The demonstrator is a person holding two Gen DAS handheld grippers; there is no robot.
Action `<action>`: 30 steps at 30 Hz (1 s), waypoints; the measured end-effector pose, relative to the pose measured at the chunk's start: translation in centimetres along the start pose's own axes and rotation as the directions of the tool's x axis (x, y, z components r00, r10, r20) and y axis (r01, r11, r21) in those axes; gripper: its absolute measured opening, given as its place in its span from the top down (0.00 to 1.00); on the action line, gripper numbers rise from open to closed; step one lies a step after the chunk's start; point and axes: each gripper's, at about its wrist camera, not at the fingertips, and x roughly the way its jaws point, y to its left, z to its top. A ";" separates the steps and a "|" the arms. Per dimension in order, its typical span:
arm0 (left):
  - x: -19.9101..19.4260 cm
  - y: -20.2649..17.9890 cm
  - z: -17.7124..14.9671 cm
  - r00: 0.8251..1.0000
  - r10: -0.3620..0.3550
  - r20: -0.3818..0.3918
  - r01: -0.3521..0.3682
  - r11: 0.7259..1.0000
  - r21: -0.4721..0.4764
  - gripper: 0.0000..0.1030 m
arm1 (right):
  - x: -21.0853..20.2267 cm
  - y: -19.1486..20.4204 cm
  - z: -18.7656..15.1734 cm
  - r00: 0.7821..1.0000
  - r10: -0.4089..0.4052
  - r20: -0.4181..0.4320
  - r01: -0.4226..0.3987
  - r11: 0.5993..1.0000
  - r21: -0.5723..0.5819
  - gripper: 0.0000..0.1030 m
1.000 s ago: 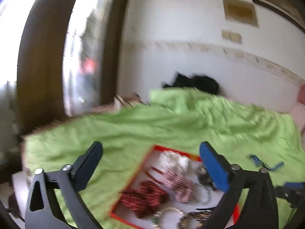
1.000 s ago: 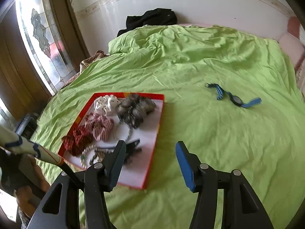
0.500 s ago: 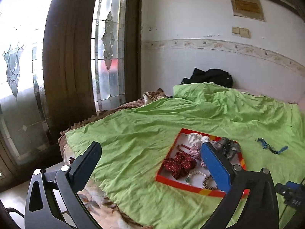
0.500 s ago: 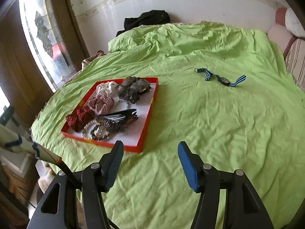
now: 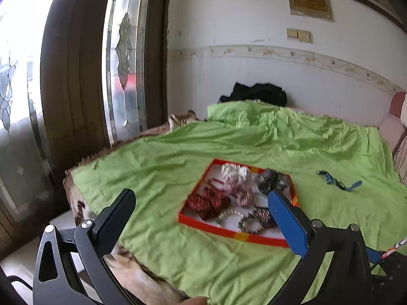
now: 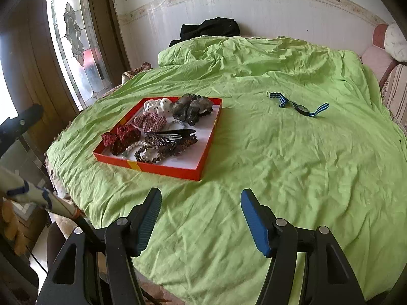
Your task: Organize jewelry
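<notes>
1. Two views, left wrist first: your left gripper [image 5: 201,218] is spread wide and holds nothing, raised over the near edge of the bed [image 5: 178,157] and well short of the goods. Past its blue finger sits the red tray [image 5: 229,232] on the green sheet, already carrying the dark red scrunchie [image 5: 207,202], the pink checked scrunchie [image 5: 240,192], the white scrunchie [image 5: 234,171], the grey scrunchie [image 5: 271,179] and two beaded bracelets [image 5: 250,222]. The tray looks to be the collecting spot, which would explain why everything small is gathered there. One piece lies outside it: the blue-strapped watch [image 5: 338,181], alone on the sheet to the right, well apart from the tray.

2. Right wrist view: your right gripper [image 6: 201,219] is also wide open and empty, held above bare sheet nearer you than the tray [image 6: 162,169]. A dark hair clip [image 6: 175,134] rests across the bracelets [image 6: 148,153] in the tray's near half. The watch [image 6: 300,105] lies flat with its strap splayed, beyond and to the right of the tray. Judging by the layout, it is the only item left to bring in, and this gripper is on its side of the bed.
</notes>
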 end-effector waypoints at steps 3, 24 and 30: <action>0.8 -0.5 -0.9 0.996 -0.027 -0.080 0.029 0.999 0.015 0.00 | 0.1 0.2 -0.5 1.000 -0.008 -0.009 0.008 1.000 0.004 0.31; 4.7 -2.3 -5.4 0.946 -0.050 -0.319 0.096 0.987 0.131 0.00 | 2.2 1.2 -1.9 0.995 -0.065 -0.075 0.064 0.998 -0.012 0.29; 5.3 -2.4 -6.2 0.935 -0.056 -0.351 0.109 0.985 0.134 0.00 | 2.5 1.5 -2.0 0.993 -0.079 -0.085 0.078 0.997 -0.017 0.28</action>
